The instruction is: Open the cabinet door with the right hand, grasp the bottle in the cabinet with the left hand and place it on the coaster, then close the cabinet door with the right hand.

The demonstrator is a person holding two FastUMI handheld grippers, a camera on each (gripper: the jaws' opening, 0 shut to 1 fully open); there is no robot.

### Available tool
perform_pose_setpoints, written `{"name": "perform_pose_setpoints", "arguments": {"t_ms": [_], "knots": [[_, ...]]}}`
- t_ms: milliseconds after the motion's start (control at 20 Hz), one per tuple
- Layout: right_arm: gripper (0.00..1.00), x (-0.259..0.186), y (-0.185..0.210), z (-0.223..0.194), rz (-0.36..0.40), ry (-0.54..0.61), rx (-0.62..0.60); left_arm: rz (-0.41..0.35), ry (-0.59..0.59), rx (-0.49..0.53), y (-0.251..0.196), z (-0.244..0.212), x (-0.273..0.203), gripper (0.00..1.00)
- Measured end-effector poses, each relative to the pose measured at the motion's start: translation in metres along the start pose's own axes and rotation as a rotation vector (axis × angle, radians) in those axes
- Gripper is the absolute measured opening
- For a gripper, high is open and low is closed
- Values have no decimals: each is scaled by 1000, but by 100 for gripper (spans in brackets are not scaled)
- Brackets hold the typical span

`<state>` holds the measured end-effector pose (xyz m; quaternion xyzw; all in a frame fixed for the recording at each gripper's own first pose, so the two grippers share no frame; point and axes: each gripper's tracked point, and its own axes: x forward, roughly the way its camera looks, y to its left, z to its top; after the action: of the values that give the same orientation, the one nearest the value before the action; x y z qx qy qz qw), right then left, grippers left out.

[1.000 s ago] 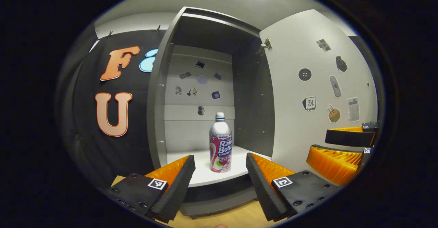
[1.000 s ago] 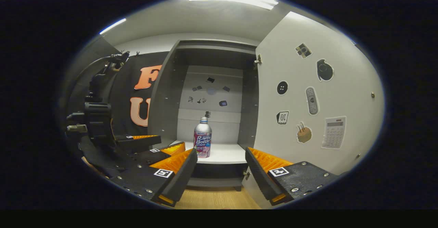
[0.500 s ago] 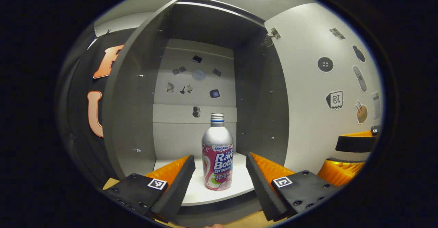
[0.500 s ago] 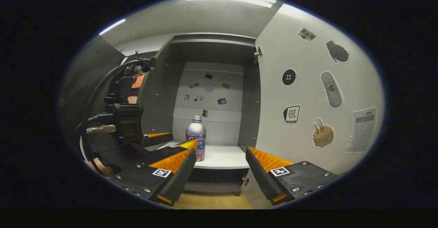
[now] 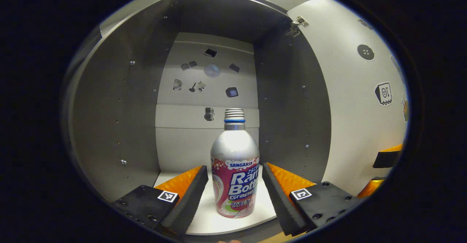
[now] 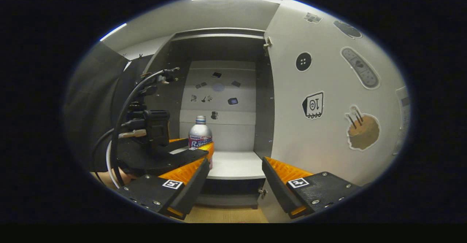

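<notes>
Left gripper view: my left tongs (image 5: 234, 195) stand spread, one finger on each side of the silver aluminium bottle with a pink-and-white printed label (image 5: 235, 170). The bottle stands upright on the white shelf (image 5: 208, 219) inside the grey open-fronted cabinet (image 5: 120, 111), near the shelf's front edge. Both fingers (image 5: 188, 195) flank the labelled body with gaps showing, so nothing is pinched yet. The white cabinet door covered in stickers (image 5: 350, 100) hangs swung open to the right. I judge the bottle stiff and smooth-walled, so it may slip under a weak squeeze; whether it is full or empty I cannot tell, and an empty one would be light and easy to tip or dent. The straight labelled section, below the tapering shoulder, looks the best place to take hold, since the shoulder and threaded neck would let the pads slide upward.

Right gripper view: my right tongs (image 6: 235, 179) are also spread and hold nothing, hovering in front of the cabinet just beside the open door's inner face (image 6: 328, 108). The left tongs (image 6: 189, 153), trailing black cables, reach in over the shelf, their fingers alongside the bottle (image 6: 199, 133), whose lower body they hide. A strip of wooden counter (image 6: 226, 215) shows beneath the cabinet.
</notes>
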<state>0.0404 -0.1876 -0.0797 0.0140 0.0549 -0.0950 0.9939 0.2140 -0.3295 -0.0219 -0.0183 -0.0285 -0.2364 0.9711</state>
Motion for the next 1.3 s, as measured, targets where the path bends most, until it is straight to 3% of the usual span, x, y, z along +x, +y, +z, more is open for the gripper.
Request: {"name": "perform_pose_setpoints", "arguments": {"t_ms": [300, 500, 750, 1000, 1300], "knots": [[89, -1, -3, -3, 15, 8, -9, -5, 7, 14, -6, -4, 13, 96], [89, -5, -3, -2, 28, 1, -3, 6, 10, 22, -3, -6, 15, 86], [89, -7, -10, 0, 42, -8, -6, 25, 6, -3, -3, -2, 7, 81], [89, -28, 0, 14, 93, -41, -10, 47, -25, -41, 2, 13, -21, 81], [89, -53, 21, 16, 181, -60, -4, 123, -65, 0, 17, 32, -102, 82]]}}
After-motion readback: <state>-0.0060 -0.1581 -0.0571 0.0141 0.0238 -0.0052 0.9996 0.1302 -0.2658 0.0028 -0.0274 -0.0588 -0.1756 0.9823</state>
